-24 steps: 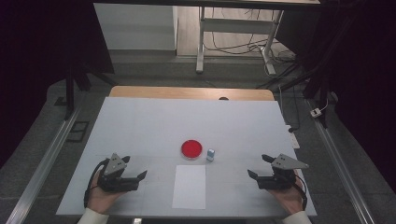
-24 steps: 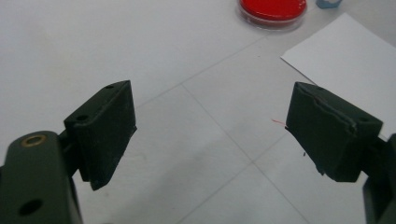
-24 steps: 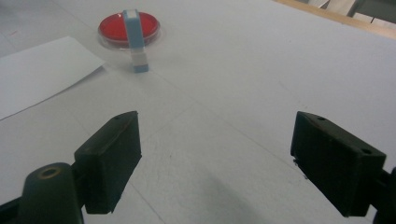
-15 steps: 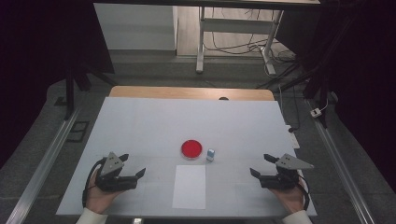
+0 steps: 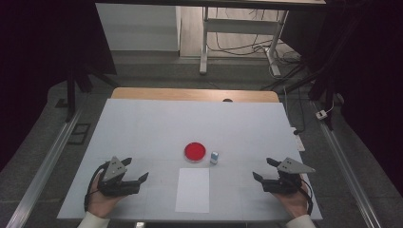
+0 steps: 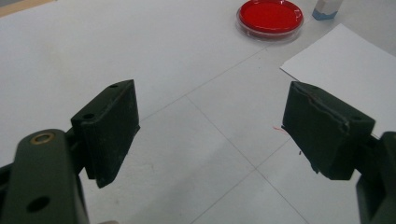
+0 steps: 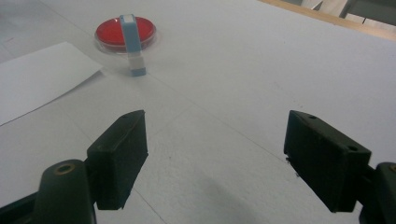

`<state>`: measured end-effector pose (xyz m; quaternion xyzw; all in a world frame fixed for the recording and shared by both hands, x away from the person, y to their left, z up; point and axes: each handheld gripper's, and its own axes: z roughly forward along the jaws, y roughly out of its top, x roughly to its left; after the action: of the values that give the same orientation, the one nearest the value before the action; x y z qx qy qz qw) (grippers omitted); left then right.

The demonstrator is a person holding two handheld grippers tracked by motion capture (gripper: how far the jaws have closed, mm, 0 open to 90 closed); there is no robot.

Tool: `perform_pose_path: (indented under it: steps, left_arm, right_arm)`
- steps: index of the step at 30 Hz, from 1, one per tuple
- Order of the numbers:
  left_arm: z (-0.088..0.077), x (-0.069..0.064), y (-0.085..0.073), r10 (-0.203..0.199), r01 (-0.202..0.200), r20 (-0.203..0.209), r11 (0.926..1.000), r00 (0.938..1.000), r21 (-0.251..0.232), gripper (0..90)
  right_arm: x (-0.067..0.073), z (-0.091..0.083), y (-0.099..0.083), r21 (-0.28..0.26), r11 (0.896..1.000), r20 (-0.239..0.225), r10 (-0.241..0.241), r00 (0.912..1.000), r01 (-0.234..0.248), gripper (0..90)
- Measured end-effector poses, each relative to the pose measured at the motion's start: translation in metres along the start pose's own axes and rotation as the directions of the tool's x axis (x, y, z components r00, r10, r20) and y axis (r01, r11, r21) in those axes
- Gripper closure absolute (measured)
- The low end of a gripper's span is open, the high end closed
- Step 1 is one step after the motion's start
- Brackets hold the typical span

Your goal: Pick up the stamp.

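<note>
You hold both tools low at the near corners of the white table (image 5: pixel 142 128), left gripper (image 5: pixel 135 173) and right gripper (image 5: pixel 261 170) each with jaws spread wide and nothing between them, a ready stance by the look of it. Centre stage sits the red dish (image 5: pixel 195 152), the small blue-and-white block (image 5: pixel 215 157) upright just beside it, the paper sheet (image 5: pixel 193 190) nearest you, well apart from either tool, probably for equal reach.
</note>
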<state>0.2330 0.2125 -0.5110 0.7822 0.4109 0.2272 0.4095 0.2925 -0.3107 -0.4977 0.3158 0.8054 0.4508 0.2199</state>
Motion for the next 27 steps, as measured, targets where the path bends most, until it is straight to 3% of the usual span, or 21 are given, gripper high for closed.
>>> perform_pose_path:
  steps: [10,27]
  left_arm:
    - [0.001,-0.003,-0.002,0.018,-0.018,-0.013,0.9998,0.9998,0.004,19.1]
    - [0.002,-0.006,-0.003,0.027,-0.027,-0.009,0.9996,0.9996,-0.003,19.9]
  right_arm:
    - [0.002,-0.002,0.002,-0.019,1.0,0.004,0.014,0.9999,-0.014,21.8]
    - [0.009,-0.003,0.018,-0.037,0.999,0.0,-0.009,1.0,0.009,23.3]
